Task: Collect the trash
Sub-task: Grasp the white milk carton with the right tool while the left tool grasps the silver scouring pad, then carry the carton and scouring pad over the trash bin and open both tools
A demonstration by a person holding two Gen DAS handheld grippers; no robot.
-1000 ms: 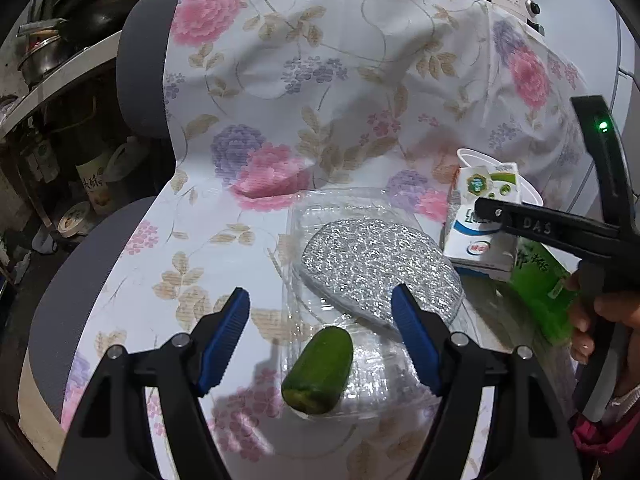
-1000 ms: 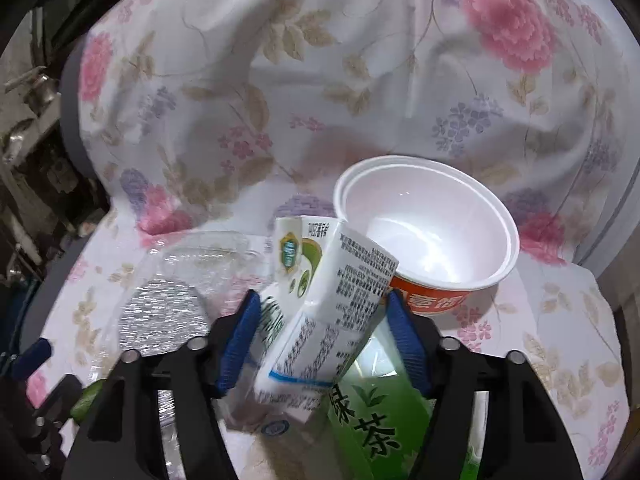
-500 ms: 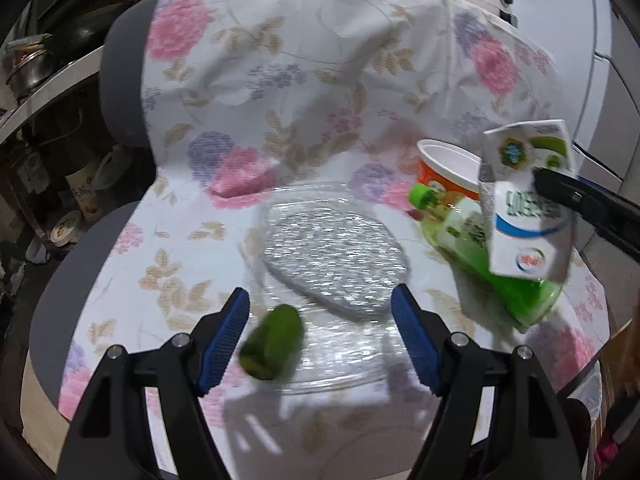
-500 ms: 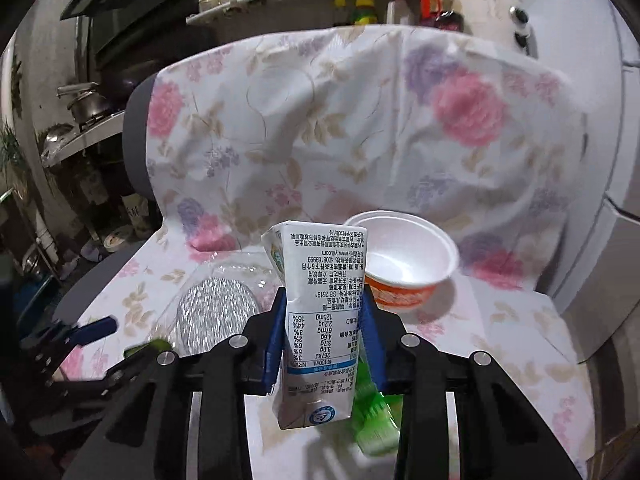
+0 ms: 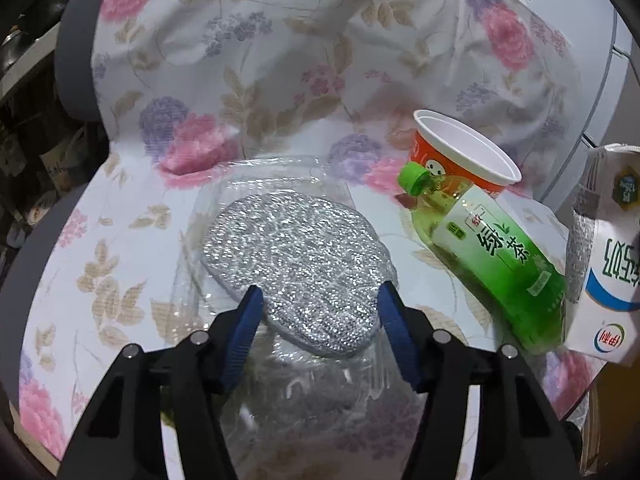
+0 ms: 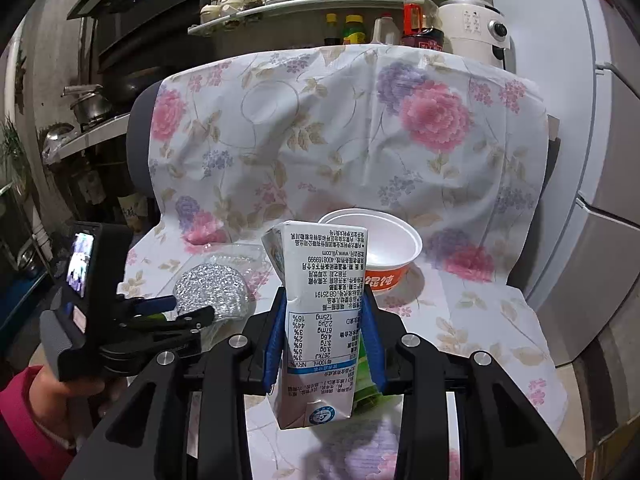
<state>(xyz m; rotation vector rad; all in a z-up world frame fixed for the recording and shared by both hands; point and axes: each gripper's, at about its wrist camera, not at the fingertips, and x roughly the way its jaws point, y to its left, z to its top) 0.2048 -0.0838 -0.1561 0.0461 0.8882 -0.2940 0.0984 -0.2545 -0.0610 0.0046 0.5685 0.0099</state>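
My right gripper [image 6: 322, 340] is shut on a white milk carton [image 6: 320, 312], held upside down above the chair seat; the carton also shows at the right edge of the left wrist view [image 5: 600, 260]. My left gripper [image 5: 320, 332] is open over a clear plastic clamshell tray [image 5: 280, 208] that holds a silver foil pad [image 5: 292, 256]. A green tea bottle [image 5: 492, 256] lies on its side to the right, next to an orange and white instant-noodle bowl [image 5: 460, 156]. The left gripper shows in the right wrist view [image 6: 168, 312] beside the tray [image 6: 224, 276].
Everything lies on a chair covered with a floral cloth [image 6: 340, 140]. A fridge [image 6: 600, 160] stands to the right. Shelves with bottles and jars [image 6: 340, 4] and a white appliance [image 6: 472, 32] are behind the chair. Pots [image 6: 88, 104] are on the left.
My right gripper has lifted the milk carton up and back from the seat. My left gripper has moved forward over the tray; the green vegetable piece is out of sight.
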